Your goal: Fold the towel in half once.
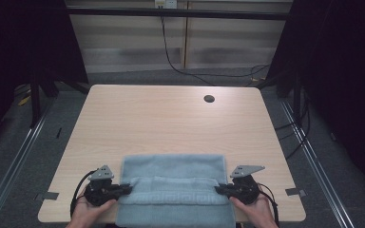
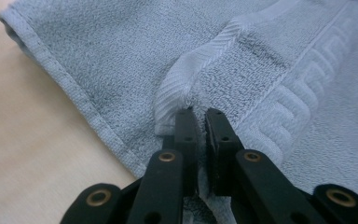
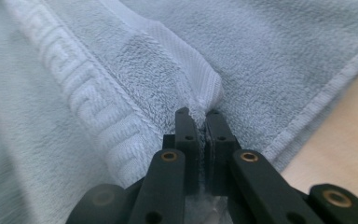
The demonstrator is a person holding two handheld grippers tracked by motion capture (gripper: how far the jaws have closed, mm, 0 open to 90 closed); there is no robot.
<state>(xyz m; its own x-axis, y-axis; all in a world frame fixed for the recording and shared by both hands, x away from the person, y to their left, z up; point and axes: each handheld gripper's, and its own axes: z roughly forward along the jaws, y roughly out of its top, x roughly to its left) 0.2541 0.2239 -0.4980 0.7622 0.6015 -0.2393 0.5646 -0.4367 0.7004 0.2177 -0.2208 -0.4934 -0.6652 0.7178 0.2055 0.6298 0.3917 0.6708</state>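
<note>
The left gripper (image 1: 123, 189) sits at the left side of the soft light blue towel with a woven key pattern (image 1: 176, 185). Its black fingers (image 2: 186, 133) are pinched together on the towel's folded corner. The towel lies flat at the near edge of the pale wooden desk (image 1: 171, 118), hanging a bit over it. On the right, the right gripper (image 1: 221, 189) has its fingers (image 3: 219, 135) squeezed on the other corner.
</note>
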